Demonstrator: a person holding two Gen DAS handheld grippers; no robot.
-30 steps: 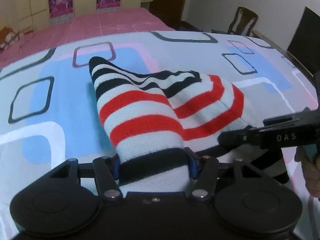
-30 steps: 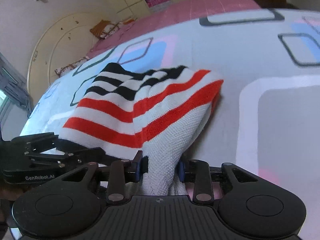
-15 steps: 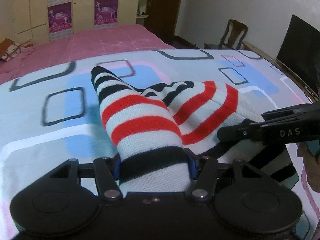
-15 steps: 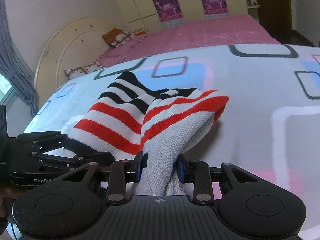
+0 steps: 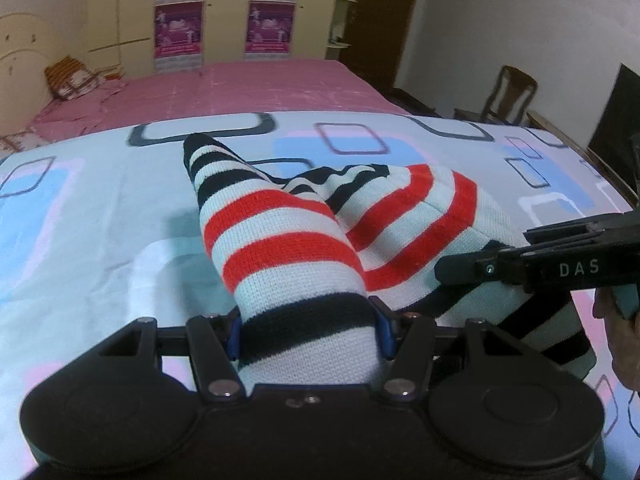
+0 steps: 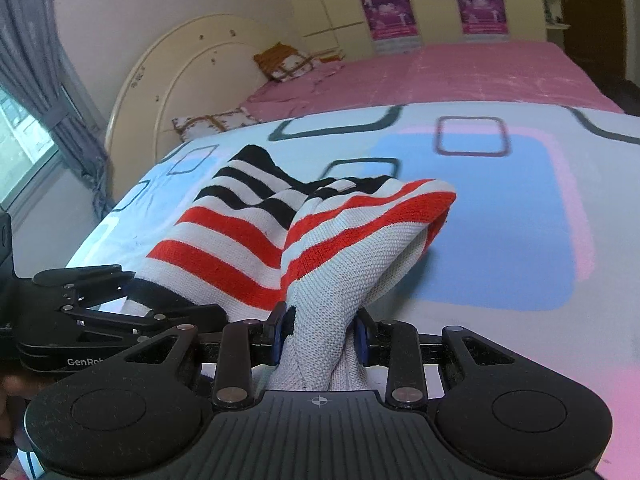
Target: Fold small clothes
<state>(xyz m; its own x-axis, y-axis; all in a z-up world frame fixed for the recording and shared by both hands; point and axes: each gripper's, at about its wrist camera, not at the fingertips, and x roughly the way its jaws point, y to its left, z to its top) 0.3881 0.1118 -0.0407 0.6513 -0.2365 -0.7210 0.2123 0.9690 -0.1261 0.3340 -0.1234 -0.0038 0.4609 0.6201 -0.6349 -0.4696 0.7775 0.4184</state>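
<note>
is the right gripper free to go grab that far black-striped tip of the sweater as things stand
Probably not. The right gripper is already shut on a bunched fold of the striped sweater, as is the left gripper. The far tip lies unobstructed on the bedsheet, but reaching it means letting go first.

My left wrist feed looks dim and slightly bluish, with soft, even indoor light. The right wrist feed is brighter: daylight enters through the window (image 6: 24, 148) at the left edge. Soft shadows sit under the striped knit (image 5: 304, 240). Fisheye bending curves both frames' edges, corners go black, and the far wall posters (image 5: 178, 28) look blurred.
</note>
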